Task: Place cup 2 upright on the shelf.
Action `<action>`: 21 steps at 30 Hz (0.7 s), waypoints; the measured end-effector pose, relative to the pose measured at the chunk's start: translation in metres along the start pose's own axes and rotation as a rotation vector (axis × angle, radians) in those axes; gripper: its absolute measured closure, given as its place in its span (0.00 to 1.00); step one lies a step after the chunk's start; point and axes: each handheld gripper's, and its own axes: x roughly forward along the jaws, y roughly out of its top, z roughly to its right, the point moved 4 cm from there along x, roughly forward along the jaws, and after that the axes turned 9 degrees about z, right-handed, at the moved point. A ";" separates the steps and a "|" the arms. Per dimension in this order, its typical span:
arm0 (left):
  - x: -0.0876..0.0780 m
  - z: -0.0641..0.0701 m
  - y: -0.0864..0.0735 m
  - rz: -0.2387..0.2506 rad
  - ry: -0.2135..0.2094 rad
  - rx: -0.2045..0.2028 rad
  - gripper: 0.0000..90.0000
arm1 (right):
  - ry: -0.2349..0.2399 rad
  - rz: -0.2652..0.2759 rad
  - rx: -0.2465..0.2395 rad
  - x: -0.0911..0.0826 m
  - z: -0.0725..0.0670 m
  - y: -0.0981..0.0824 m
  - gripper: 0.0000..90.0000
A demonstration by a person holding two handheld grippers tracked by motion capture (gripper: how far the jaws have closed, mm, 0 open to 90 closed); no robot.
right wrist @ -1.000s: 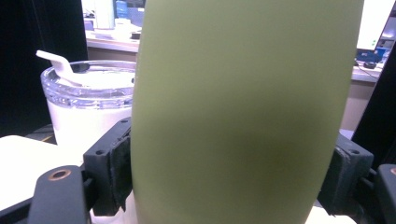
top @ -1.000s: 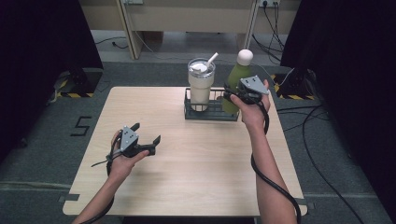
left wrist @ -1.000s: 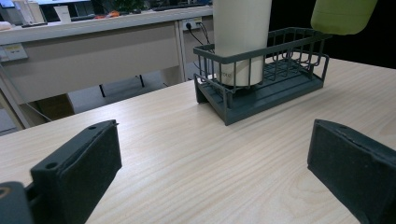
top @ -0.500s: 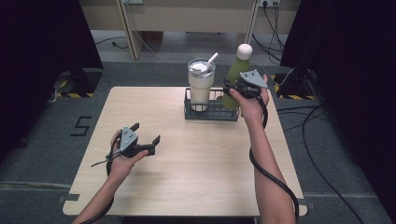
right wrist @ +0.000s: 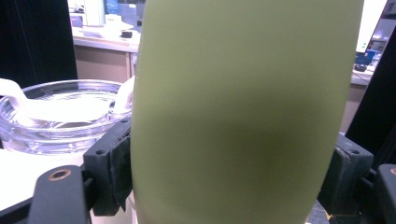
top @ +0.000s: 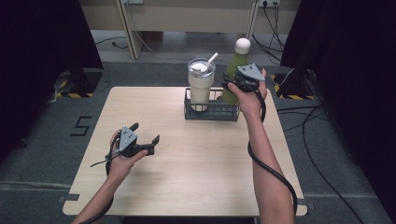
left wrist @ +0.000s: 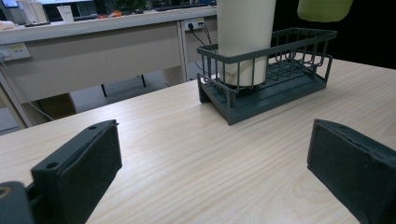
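Right gripper clamping green bottle mid-body, bottle hanging above rack. Left gripper sitting wide open, nothing between jaws. Risk imo: smooth rounded bottle sliding in pads, or bumping cup just beside it.

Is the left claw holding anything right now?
No: in its own view the left claw stands wide open over bare table, short of the wire basket.

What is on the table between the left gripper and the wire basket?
Nothing: between the left gripper and the wire basket there is bare wooden tabletop. Both the high view and the left gripper view show this.
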 end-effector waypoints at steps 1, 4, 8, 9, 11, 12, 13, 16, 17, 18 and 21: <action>0.000 0.000 0.000 0.000 0.000 0.000 0.02 | -0.001 -0.001 0.002 0.001 0.000 0.000 0.23; 0.000 -0.001 -0.001 -0.003 0.001 0.001 0.02 | -0.008 -0.001 0.007 0.004 0.000 0.000 0.23; 0.000 -0.001 -0.001 -0.002 0.003 -0.001 0.02 | -0.010 -0.004 0.008 0.007 0.000 -0.001 0.23; 0.000 -0.001 -0.001 -0.002 0.002 -0.001 0.02 | -0.011 -0.007 0.011 0.009 0.000 -0.001 0.23; -0.001 -0.002 -0.001 -0.001 0.003 -0.003 0.02 | -0.016 -0.007 0.012 0.011 0.001 -0.001 0.23; -0.001 -0.002 -0.001 -0.001 0.003 -0.003 0.02 | -0.017 -0.008 0.013 0.012 0.001 -0.001 0.23; -0.001 -0.002 -0.001 -0.001 0.003 -0.004 0.02 | -0.020 -0.007 0.011 0.013 0.001 0.000 0.23; -0.001 -0.002 -0.001 -0.001 0.004 -0.005 0.02 | -0.020 -0.011 0.010 0.016 0.002 0.000 0.23; -0.001 -0.002 -0.001 -0.001 0.004 -0.004 0.02 | -0.022 -0.012 0.012 0.016 0.002 0.000 0.23; -0.001 -0.002 -0.001 -0.002 0.004 -0.005 0.02 | -0.023 -0.013 0.013 0.018 0.002 -0.001 0.23; -0.001 -0.002 -0.002 -0.004 0.005 -0.005 0.02 | -0.025 -0.015 0.016 0.020 0.004 -0.001 0.23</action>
